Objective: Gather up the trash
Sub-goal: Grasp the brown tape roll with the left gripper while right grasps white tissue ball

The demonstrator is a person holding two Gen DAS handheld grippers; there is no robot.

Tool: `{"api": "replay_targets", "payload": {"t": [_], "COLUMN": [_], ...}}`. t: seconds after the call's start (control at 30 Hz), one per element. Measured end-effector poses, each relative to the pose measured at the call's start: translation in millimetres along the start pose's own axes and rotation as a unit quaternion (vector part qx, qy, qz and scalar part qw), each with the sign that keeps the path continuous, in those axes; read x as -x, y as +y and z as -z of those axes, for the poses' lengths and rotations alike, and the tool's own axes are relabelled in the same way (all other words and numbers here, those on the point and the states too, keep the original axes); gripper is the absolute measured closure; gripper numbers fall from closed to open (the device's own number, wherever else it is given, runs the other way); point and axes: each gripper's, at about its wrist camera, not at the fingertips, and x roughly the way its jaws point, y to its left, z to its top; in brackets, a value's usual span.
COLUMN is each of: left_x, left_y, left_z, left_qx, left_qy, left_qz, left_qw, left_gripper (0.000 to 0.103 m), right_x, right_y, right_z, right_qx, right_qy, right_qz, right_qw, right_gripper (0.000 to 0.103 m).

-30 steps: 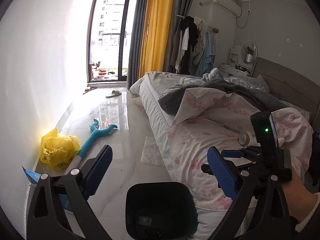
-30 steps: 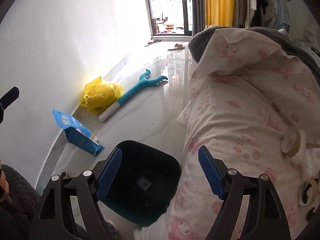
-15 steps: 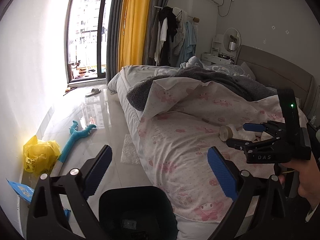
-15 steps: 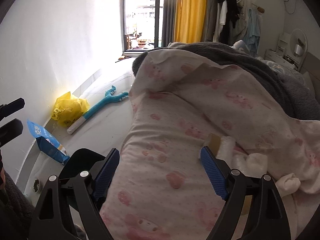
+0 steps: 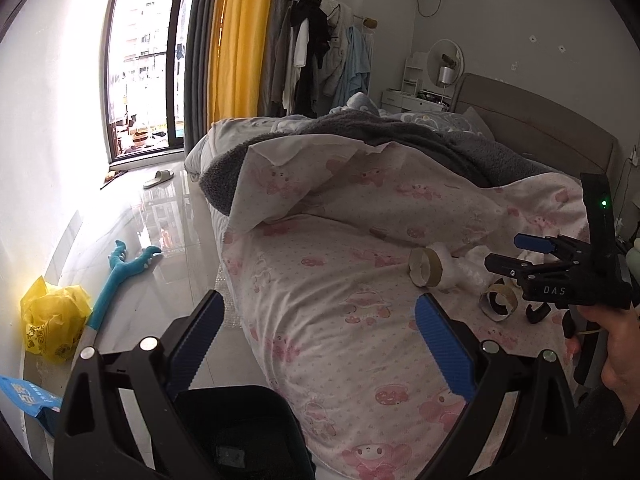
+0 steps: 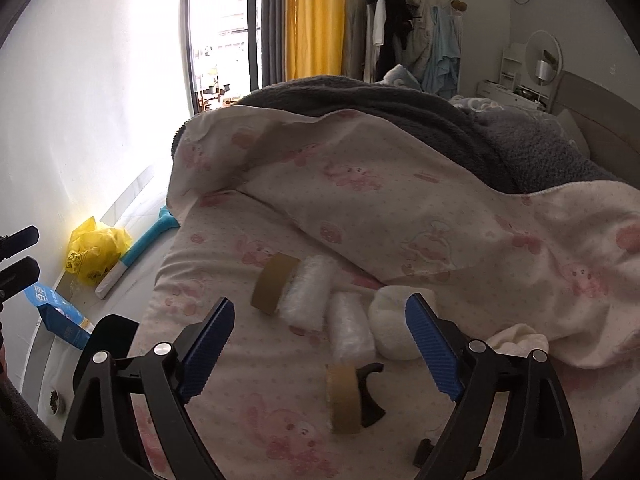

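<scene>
Trash lies in a cluster on the pink-patterned bed (image 6: 256, 420): a brown tape roll (image 6: 275, 282), two white plastic-wrapped rolls (image 6: 308, 292), another tape ring (image 6: 342, 398). Just above it the right tool (image 6: 320, 344) hangs, its jaws opening with nothing gripped. Off to the side, the left tool (image 5: 316, 344) gapes wide over the black bin (image 5: 240, 424) on the floor.

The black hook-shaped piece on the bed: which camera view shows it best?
The right wrist view: the black hook-shaped piece lies close, behind a tape roll. In the left wrist view it is small, partly hidden under the right gripper.
</scene>
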Motion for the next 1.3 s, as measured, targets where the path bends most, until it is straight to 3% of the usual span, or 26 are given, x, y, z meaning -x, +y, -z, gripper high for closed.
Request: {"api": "replay_targets", "payload": {"t": [0.7,1.23,1.3], "left_x": [-83,-129,-137], "left_y": [-68,-95,-98], "left_z": [-9,-7,-5], "left_qx": [-0.051,-0.056,-0.058], "left_qy": [0.036,0.054,0.062], "left_qz": [0.035,0.064,0.071], "left_qw": [0.9975,0.9949,0.9939], "left_gripper": [0.005,0.007,0.016], "right_x": [-6,-28,-35], "right_y": [-104,-163,-166], "right_z": [23,51,53], "right_qx": [-0.048,-0.128,-0.132], "right_qy": [-0.014,0.029,0.039], "right_qz": [0.06,0.031,0.027], "right_qw": [0.997,0.991,0.99], "right_gripper": [0.009,0.005,0.005]}}
